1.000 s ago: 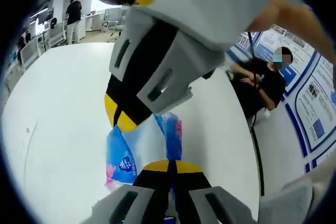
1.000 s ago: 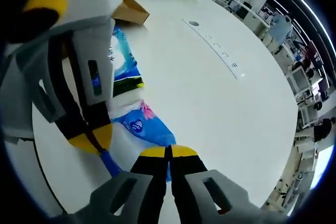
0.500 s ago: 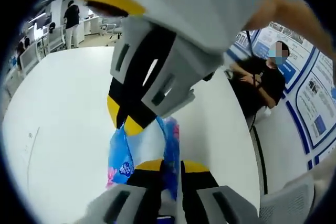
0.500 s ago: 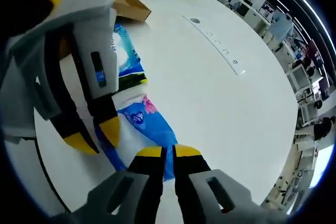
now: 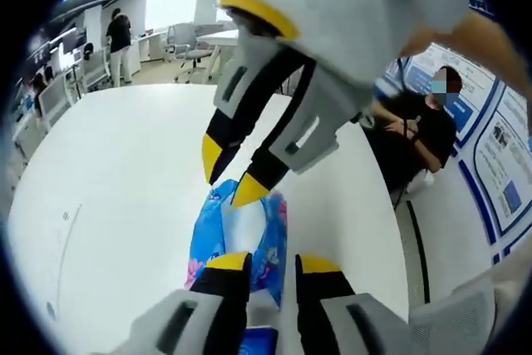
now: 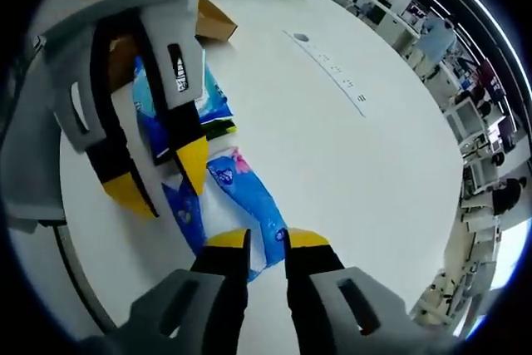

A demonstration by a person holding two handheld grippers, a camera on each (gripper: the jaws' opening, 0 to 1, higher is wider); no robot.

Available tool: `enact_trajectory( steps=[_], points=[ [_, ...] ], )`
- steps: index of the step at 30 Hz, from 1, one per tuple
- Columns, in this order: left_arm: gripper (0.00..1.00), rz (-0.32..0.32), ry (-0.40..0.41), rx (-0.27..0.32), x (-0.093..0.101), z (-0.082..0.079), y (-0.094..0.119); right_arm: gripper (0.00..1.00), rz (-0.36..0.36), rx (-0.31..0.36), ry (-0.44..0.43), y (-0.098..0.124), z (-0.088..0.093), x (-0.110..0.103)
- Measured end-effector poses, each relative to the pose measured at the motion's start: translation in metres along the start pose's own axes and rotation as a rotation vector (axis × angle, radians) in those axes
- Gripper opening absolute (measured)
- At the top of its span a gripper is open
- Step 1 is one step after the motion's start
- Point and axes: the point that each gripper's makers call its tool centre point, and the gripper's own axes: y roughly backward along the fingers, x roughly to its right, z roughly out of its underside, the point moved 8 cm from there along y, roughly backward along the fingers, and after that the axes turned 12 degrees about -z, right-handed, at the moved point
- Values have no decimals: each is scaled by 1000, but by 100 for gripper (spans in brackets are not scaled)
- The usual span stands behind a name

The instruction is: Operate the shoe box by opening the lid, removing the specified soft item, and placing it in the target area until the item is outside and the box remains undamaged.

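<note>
Left gripper view: the blue tissue pack [image 5: 241,234] lies on the white table [image 5: 108,172], so the step looks like letting go; back both grippers off straight, no dragging. Left gripper [image 5: 273,262] at 6 o'clock, jaws parted, pack between but not pinched. Right gripper [image 5: 226,172] at 12, parted, tips at the pack's far end.

Right gripper view: right gripper [image 6: 268,239] at 6, slightly parted over the pack's [image 6: 249,197] end; left gripper [image 6: 162,176] at 9, parted. Shoe box [image 6: 214,18] at 11.

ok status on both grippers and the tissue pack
Left gripper open, right gripper open. Blue soft tissue pack flat on white table, released. Nothing in the way.
</note>
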Motion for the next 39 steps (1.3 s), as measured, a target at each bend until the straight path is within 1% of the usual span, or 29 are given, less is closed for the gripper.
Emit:
enact_trajectory(
  steps=[5, 10, 15, 18, 25, 31, 34, 39],
  points=[
    [24, -30, 3, 8, -2, 2, 12, 19, 15, 21, -14, 11, -3, -7],
    [26, -40, 20, 21, -1, 4, 26, 22, 27, 48, -31, 20, -6, -15],
    [28, -51, 35, 35, 1, 7, 38, 28, 34, 67, -47, 28, -8, -25],
    [29, -61, 39, 39, 2, 11, 48, 29, 39, 73, -50, 33, -10, -32],
    [32, -84, 32, 42, 3, 23, 70, 35, 47, 119, -72, 43, -15, -49],
    [35, -96, 38, 67, 8, 30, 88, 38, 43, 150, -83, 47, -18, -62],
    [37, -101, 45, 78, 11, 34, 96, 42, 35, 172, -103, 50, -21, -71],
    [40, -111, 48, 90, 15, 41, 109, 45, 31, 201, -98, 53, -25, -84]
  ],
)
